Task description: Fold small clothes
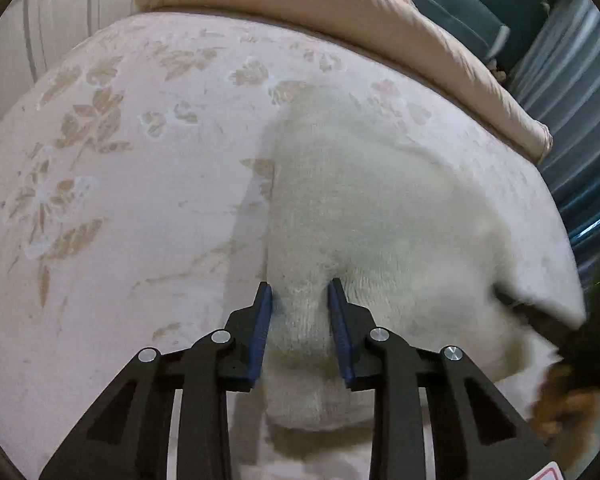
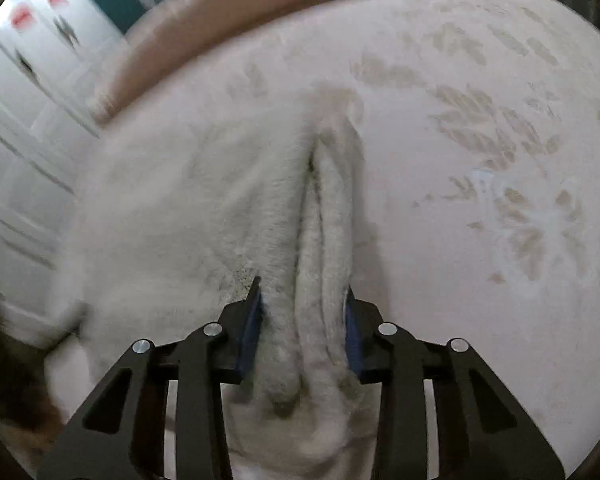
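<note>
bed (image 1: 120, 200) floral cover; tan duvet (image 1: 340, 4) behind; white garment (image 1: 380, 200) on top

A fluffy cream-white garment (image 1: 380, 208) lies on a pale pink bedspread (image 1: 140, 208) patterned with tan leaves and flowers. A plain peach-tan quilt (image 1: 340, 4) runs along the far edge. Both grippers, left (image 1: 300, 296) and right (image 2: 302, 292), are black with blue pads. Beyond the bed, dark teal furniture (image 1: 452, 8), possibly a sofa, and blue-grey striped curtains (image 1: 572, 92).
</note>
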Demonstrator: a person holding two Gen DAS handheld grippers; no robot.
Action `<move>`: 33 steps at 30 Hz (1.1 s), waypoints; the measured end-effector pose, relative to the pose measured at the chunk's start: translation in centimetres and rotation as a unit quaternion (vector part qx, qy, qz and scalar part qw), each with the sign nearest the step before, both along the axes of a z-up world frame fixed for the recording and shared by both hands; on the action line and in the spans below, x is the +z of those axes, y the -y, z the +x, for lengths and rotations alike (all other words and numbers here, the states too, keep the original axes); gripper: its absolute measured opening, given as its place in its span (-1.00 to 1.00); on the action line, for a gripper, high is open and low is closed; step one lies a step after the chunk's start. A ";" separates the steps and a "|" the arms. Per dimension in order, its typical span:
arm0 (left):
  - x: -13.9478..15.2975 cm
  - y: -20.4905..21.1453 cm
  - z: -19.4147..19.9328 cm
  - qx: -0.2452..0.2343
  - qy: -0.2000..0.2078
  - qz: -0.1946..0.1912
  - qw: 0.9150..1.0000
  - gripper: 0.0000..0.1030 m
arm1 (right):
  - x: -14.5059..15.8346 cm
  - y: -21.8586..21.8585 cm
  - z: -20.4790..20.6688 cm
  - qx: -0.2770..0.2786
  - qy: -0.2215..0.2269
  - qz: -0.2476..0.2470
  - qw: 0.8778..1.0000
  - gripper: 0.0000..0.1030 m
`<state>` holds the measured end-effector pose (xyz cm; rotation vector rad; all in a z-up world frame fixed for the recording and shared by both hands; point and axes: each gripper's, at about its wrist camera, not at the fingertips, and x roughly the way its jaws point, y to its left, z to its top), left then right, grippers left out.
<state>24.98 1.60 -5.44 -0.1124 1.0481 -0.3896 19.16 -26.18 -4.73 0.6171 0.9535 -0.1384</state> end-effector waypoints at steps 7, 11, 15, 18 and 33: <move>4.0 0.2 -3.4 0.009 0.039 0.026 0.999 -0.52 | 6.6 -5.0 -2.7 0.057 0.056 -0.102 0.992 -0.46; 0.0 2.0 -3.7 -0.016 -0.007 0.082 0.996 -0.47 | -1.7 -4.8 -2.0 0.077 -0.068 -0.115 0.988 -0.59; 0.3 1.4 -4.8 -0.003 -0.003 0.080 0.997 -0.47 | 2.3 -4.3 -4.1 0.048 -0.011 -0.091 0.995 -0.60; -0.4 1.2 -4.8 0.003 -0.011 0.082 0.997 -0.37 | 1.8 -4.0 -4.1 0.053 -0.025 -0.100 0.993 -0.59; 1.5 0.0 -2.5 0.048 -0.021 0.032 0.998 -0.01 | -0.5 -2.0 -1.2 0.048 -0.054 -0.029 0.997 -0.65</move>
